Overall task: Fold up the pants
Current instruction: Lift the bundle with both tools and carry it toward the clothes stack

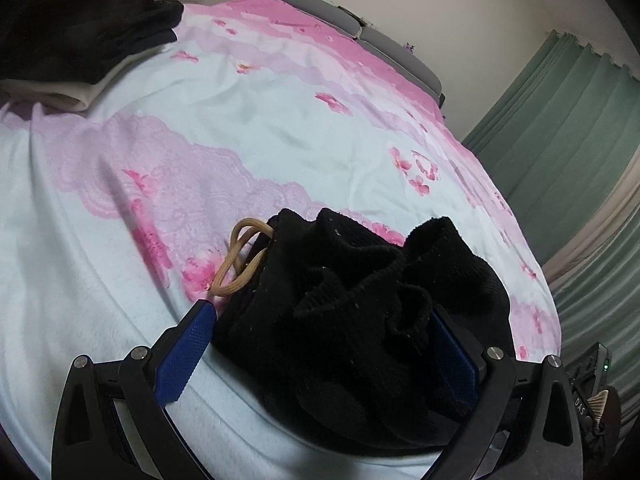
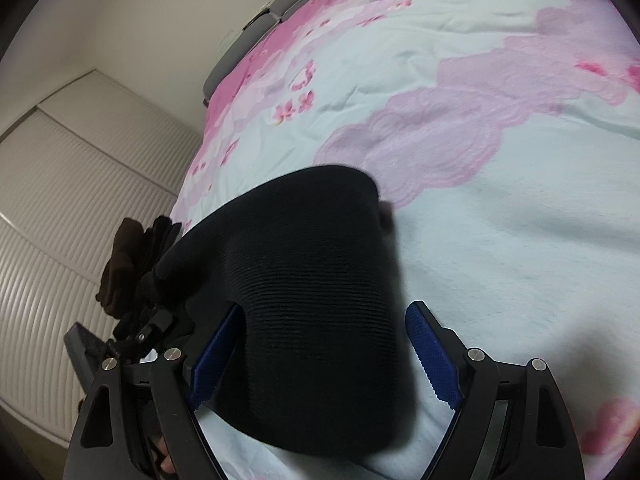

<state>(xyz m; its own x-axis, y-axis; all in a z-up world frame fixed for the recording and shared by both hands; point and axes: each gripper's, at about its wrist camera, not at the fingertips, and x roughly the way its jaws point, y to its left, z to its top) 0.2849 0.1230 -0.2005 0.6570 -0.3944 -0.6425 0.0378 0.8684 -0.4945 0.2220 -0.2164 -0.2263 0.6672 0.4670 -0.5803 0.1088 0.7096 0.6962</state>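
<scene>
We see the black knit pants [image 1: 352,320] bunched between the wide left claw [image 1: 320,344]; the right claw [image 2: 320,352], also wide, straddles a smooth ribbed stretch. On the bed [image 1: 240,128] they look soft, light, limp; we judge the ribbed hem the best hold.

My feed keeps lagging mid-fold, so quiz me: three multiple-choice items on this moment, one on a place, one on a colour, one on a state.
1. Where does the tan drawstring lie?
A. left of the bunched cloth
B. on the curtain
C. on the headboard

2. What colour are the pants?
A. white
B. black
C. green

3. How does the right gripper stand?
A. shut tight on the bedspread
B. out of view
C. open, cloth between its fingers

Key:
1 A: the tan drawstring loops out at the left edge of the pants.
2 B: the knit reads black in both views.
3 C: the right gripper has its fingers spread around the cloth over the bedspread.
</scene>
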